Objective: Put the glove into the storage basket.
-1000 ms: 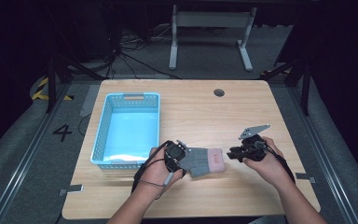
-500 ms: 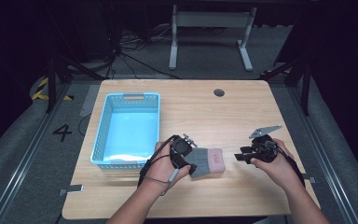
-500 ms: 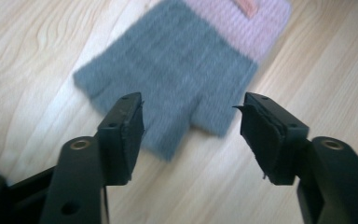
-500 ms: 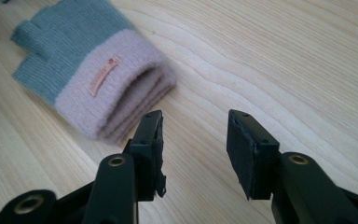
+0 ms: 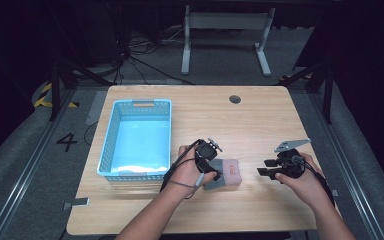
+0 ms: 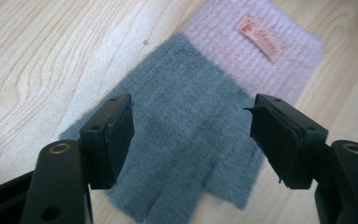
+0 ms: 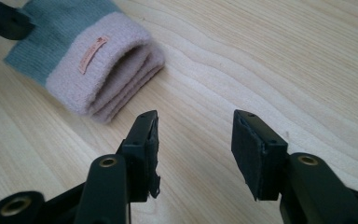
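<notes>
With both sets of jaws spread wide, the gloves (image 5: 222,173) lie free on the counter (image 5: 260,120).
Left gripper (image 6: 191,135) has just been opening, jaws straddling the grey finger end from above, pads off the knit; right gripper (image 7: 193,140) has just been opening too, nothing between its jaws, pointing at the pink cuff from nearby. Blue basket (image 5: 111,141) sits just left of the left hand (image 5: 190,170), nothing visible inside. Dark floor with cables beyond the counter.

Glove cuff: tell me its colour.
The glove cuff is pale pink with a small orange label; the right gripper view shows it best.
</notes>
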Demonstrator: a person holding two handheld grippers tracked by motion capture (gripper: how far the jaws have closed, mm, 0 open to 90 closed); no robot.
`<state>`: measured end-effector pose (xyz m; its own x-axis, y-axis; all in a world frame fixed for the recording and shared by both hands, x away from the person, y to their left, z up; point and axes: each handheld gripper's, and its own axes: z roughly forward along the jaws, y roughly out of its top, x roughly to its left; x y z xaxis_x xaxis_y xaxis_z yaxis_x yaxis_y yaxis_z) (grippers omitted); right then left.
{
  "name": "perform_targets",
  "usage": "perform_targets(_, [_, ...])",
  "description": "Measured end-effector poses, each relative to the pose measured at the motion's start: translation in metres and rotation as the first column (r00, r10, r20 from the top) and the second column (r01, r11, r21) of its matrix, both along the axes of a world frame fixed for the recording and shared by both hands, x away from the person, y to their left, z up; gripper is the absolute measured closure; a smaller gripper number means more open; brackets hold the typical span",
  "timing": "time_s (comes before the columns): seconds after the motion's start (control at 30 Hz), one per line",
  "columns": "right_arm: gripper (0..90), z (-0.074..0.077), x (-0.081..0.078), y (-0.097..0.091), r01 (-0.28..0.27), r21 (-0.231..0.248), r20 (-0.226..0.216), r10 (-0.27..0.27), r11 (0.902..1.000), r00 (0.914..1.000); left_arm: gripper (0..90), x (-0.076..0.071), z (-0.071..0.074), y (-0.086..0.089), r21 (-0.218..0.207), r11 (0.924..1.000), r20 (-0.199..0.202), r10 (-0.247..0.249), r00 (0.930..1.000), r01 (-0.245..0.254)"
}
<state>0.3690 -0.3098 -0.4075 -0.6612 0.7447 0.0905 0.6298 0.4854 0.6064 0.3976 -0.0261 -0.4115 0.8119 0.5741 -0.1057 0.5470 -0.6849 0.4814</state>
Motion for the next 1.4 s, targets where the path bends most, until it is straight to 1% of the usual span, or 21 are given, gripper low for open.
perform_targets(0.13, [51.9,-0.001,-0.002,0.000,0.000,0.005,-0.006,0.000,1.0000,1.0000,26.9,0.003,-0.007,-0.006,0.038,0.9993,0.008,0.001,1.0000,-0.002])
perform_targets(0.17, [52.0,-0.001,-0.002,0.000,0.001,0.004,-0.007,-0.001,1.0000,1.0000,26.0,0.004,-0.008,-0.007,0.041,0.9992,0.010,0.001,1.0000,-0.002])
perform_targets(0.27, [51.6,-0.001,-0.002,0.000,-0.005,0.004,-0.008,0.005,1.0000,1.0000,24.9,0.005,-0.014,-0.012,0.074,0.9972,0.022,-0.005,0.9997,0.003])
perform_targets(0.4, [51.2,-0.002,-0.003,0.000,-0.005,0.005,-0.010,0.005,1.0000,0.9999,23.3,0.008,-0.019,-0.014,0.080,0.9968,0.021,-0.006,0.9998,0.005])
perform_targets(0.63, [51.1,-0.003,-0.003,0.000,-0.005,0.008,-0.013,0.005,1.0000,0.9999,19.6,0.007,-0.024,-0.017,0.095,0.9954,0.021,-0.014,0.9997,0.012])
perform_targets(0.73, [51.0,-0.003,-0.002,0.000,-0.007,0.008,-0.015,0.007,0.9999,0.9999,19.7,0.007,-0.025,-0.018,0.105,0.9944,0.028,-0.018,0.9995,0.015])
perform_targets(0.87, [51.0,-0.004,-0.002,0.002,-0.009,0.007,-0.013,0.009,0.9999,0.9999,21.9,0.006,-0.025,-0.020,0.117,0.9931,0.018,-0.003,0.9998,0.001])
perform_targets(0.97, [51.0,-0.004,-0.002,0.004,-0.014,0.005,-0.016,0.014,0.9999,0.9998,25.6,0.004,-0.024,-0.022,0.127,0.9919,0.019,0.006,0.9998,-0.008])
perform_targets(1.03, [51.0,-0.004,-0.002,0.004,-0.017,0.006,-0.013,0.017,0.9998,0.9998,28.2,0.004,-0.024,-0.022,0.127,0.9919,0.020,-0.002,0.9998,-0.001])
perform_targets(1.13, [51.0,-0.004,-0.002,0.005,-0.017,0.007,-0.011,0.017,0.9998,0.9998,38.9,0.001,-0.022,-0.024,0.125,0.9920,0.024,-0.020,0.9995,0.017])
perform_targets(1.17, [51.0,-0.003,-0.002,0.005,-0.016,0.007,-0.011,0.016,0.9998,0.9998,44.7,0.000,-0.022,-0.025,0.125,0.9919,0.026,-0.027,0.9993,0.023])
perform_targets(1.2, [51.0,-0.004,-0.002,0.005,-0.016,0.007,-0.010,0.016,0.9998,0.9998,48.0,-0.002,-0.021,-0.026,0.128,0.9914,0.025,-0.033,0.9991,0.030])
perform_targets(1.27, [51.1,-0.004,-0.001,0.005,-0.017,0.007,-0.013,0.017,0.9998,0.9998,53.5,-0.002,-0.021,-0.027,0.127,0.9913,0.027,-0.041,0.9988,0.037])
perform_targets(1.37, [51.1,-0.004,-0.001,0.005,-0.016,0.008,-0.013,0.016,0.9998,0.9998,63.2,-0.002,-0.020,-0.026,0.113,0.9926,0.026,-0.048,0.9985,0.045])
perform_targets(1.4, [51.1,-0.004,-0.001,0.005,-0.016,0.008,-0.013,0.016,0.9998,0.9998,64.6,-0.002,-0.020,-0.026,0.109,0.9929,0.022,-0.050,0.9985,0.047])
